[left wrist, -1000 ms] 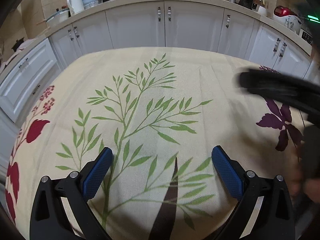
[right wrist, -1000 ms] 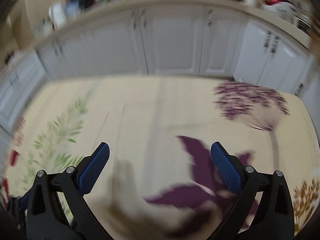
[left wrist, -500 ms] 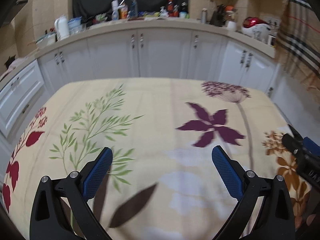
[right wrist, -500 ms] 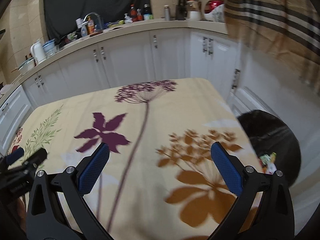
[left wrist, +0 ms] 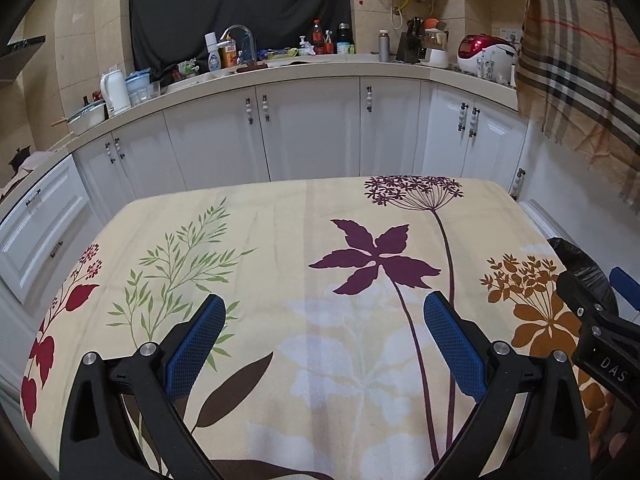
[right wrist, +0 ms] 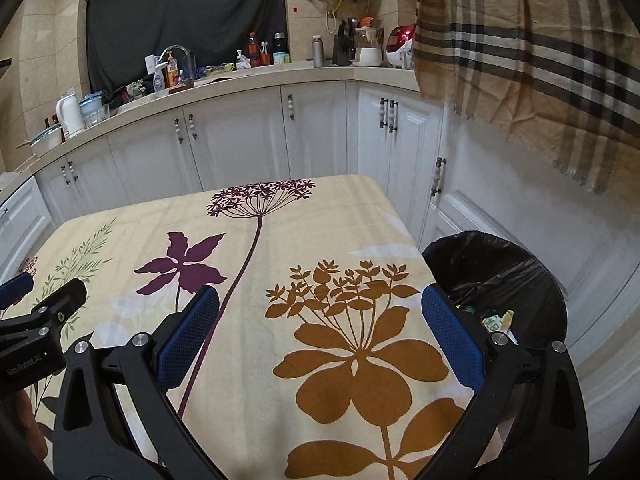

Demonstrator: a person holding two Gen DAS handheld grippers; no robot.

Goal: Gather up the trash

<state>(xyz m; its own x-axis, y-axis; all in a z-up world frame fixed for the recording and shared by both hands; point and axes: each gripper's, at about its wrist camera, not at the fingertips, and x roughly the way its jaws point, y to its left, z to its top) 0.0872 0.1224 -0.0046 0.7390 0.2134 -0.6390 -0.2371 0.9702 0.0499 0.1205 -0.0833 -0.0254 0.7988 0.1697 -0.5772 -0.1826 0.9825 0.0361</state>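
A bin lined with a black bag (right wrist: 508,276) stands on the floor off the table's right edge, with some wrappers (right wrist: 496,320) inside; its rim also shows in the left wrist view (left wrist: 576,256). My left gripper (left wrist: 324,340) is open and empty above the floral tablecloth (left wrist: 280,240). My right gripper (right wrist: 320,332) is open and empty over the cloth's right part (right wrist: 320,220), its right finger next to the bin. I see no loose trash on the cloth. Each gripper shows at the edge of the other's view.
White kitchen cabinets (left wrist: 312,132) run behind the table, with a cluttered counter (left wrist: 280,64) holding bottles, a kettle and a rice cooker. A plaid cloth (right wrist: 528,48) hangs at the upper right. More white cabinets (right wrist: 500,208) stand behind the bin.
Both grippers have risen and swung right, away from the green leaf pattern; the bin has come into view. Both stayed open and empty.
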